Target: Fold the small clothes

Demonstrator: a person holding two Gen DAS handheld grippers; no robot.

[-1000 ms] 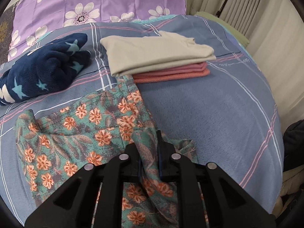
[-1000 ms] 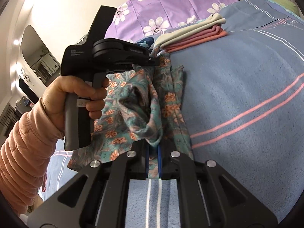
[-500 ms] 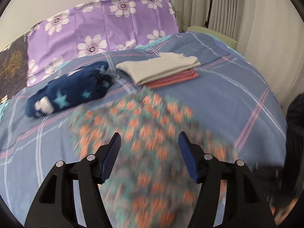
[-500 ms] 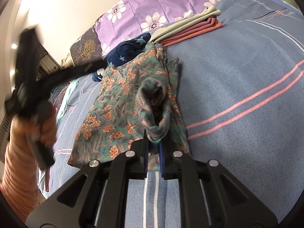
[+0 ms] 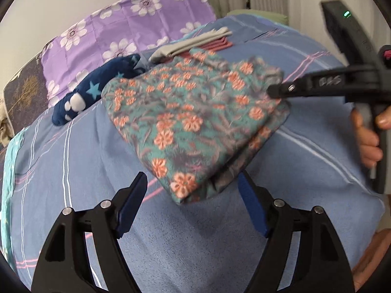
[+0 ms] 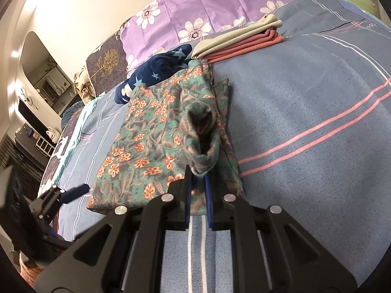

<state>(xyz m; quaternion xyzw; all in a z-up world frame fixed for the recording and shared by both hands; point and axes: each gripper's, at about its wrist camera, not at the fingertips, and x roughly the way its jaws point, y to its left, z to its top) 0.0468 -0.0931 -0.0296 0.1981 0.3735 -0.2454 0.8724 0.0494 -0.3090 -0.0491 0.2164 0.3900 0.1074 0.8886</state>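
Observation:
A teal floral garment [image 5: 193, 112] with orange flowers lies folded over on the blue plaid bedspread [image 5: 73, 171]; it also shows in the right wrist view [image 6: 156, 141]. My left gripper [image 5: 193, 195] is open and empty, just short of the garment's near corner. My right gripper [image 6: 197, 180] is shut on a raised fold of the floral garment at its right edge; it also shows in the left wrist view [image 5: 276, 90]. The left gripper shows in the right wrist view [image 6: 73, 190], apart from the cloth.
A folded stack of beige and red clothes [image 5: 195, 44] lies behind the garment. A navy star-patterned fleece [image 5: 97, 90] lies to the left. Purple floral pillows [image 5: 122, 29] stand at the head. The bed's edge is at the right.
My left gripper let go of the floral garment, opened, and pulled back to the near side. The garment now lies folded over. My right gripper still pinches its fold.

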